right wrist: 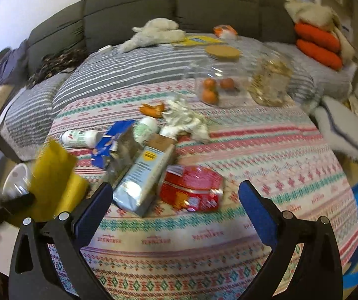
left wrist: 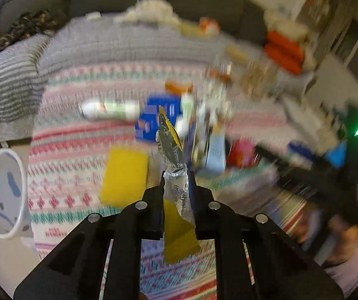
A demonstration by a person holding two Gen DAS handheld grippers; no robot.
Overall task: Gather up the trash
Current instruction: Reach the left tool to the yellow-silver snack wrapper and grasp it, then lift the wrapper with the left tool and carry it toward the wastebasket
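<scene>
The left tool [left wrist: 176, 185] is clamped on a yellow wrapper [left wrist: 172, 155], held above the desk [right wrist: 266, 150] beside the bin [left wrist: 1, 195]. The right tool [right wrist: 175, 195] gapes wide and empty over the red packet [right wrist: 191, 190]; behind it lie one carton [right wrist: 146, 172], two bottles and three oranges.
</scene>
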